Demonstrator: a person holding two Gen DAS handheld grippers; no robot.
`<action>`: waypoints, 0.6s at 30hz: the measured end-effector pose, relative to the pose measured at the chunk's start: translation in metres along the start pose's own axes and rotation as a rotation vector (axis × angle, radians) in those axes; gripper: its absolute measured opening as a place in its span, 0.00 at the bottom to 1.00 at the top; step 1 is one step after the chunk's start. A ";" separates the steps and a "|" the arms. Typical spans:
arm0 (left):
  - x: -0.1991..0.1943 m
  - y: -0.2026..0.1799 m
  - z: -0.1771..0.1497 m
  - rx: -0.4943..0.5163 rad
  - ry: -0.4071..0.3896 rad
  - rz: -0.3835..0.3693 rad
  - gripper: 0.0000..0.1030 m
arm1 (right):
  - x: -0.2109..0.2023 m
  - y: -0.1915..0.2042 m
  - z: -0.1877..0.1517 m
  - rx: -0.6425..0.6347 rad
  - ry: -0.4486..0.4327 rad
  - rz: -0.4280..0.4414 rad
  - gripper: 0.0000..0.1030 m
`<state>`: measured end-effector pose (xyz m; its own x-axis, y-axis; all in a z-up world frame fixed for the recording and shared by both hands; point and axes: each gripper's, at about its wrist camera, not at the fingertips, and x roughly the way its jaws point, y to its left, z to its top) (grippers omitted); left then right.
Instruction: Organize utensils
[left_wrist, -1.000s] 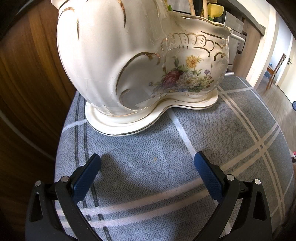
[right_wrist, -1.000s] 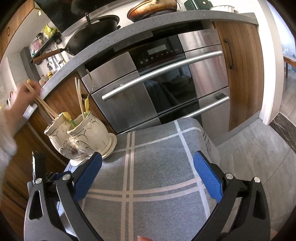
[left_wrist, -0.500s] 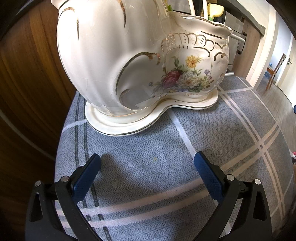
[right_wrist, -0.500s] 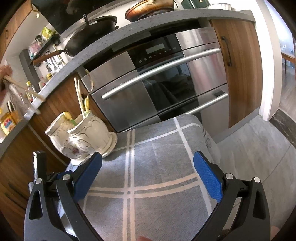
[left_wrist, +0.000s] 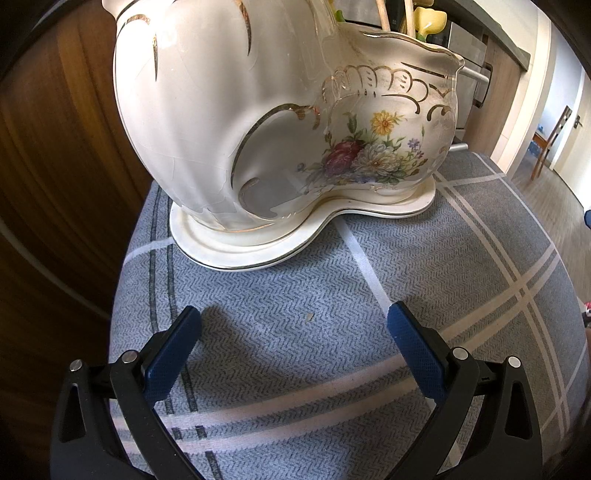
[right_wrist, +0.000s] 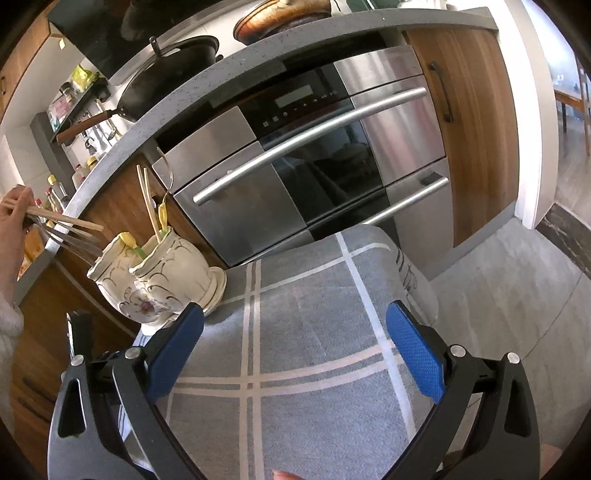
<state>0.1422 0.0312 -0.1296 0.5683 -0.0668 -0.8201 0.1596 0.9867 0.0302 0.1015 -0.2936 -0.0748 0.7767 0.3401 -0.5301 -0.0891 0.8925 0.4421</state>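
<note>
1. Left tongs (left_wrist: 293, 323): blue pads spread wide, nothing between them, held low over the grey plaid cloth (left_wrist: 461, 266) that covers the desk.
2. Right tongs (right_wrist: 295, 321): likewise wide open and empty, above the same cloth (right_wrist: 306, 317), farther back from the holder.
3. Ceramic utensil holder (left_wrist: 280, 122): cream, gilt-trimmed, with a painted flower spray; two joined cups standing upright on a matching shaped saucer (left_wrist: 236, 251). It sits just beyond the left tongs, not touching them, at the far left corner of the cloth. In the right wrist view it appears at the left (right_wrist: 173, 273), its base partly hidden behind the left pad.
4. Utensils in the holder: pale chopsticks (right_wrist: 146, 201) and a yellow-handled piece (right_wrist: 162, 218) rise from the right cup; another yellow tip (right_wrist: 127, 238) shows at the left cup.
5. A bare hand (right_wrist: 13, 221) at the far left edge holds a bundle of wooden chopsticks (right_wrist: 64, 221) and metal utensils (right_wrist: 74, 243), their ends pointing toward the left cup's rim.
6. Background: a steel oven (right_wrist: 314, 162) behind the desk, a dark wok (right_wrist: 166, 74) on the counter above, and wooden cabinet fronts (left_wrist: 55, 166) to the left.
</note>
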 end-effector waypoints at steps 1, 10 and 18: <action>0.000 0.000 0.000 0.000 0.000 0.000 0.96 | 0.000 0.001 0.000 -0.004 -0.002 -0.003 0.95; 0.000 0.001 0.000 0.000 -0.001 -0.001 0.96 | 0.013 0.002 -0.001 -0.015 0.022 -0.028 0.95; 0.000 0.001 0.000 0.000 -0.001 -0.001 0.96 | 0.019 0.013 -0.005 -0.074 0.047 -0.055 0.95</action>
<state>0.1422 0.0321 -0.1298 0.5693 -0.0680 -0.8193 0.1598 0.9867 0.0291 0.1124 -0.2741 -0.0829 0.7516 0.3020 -0.5865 -0.0940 0.9290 0.3580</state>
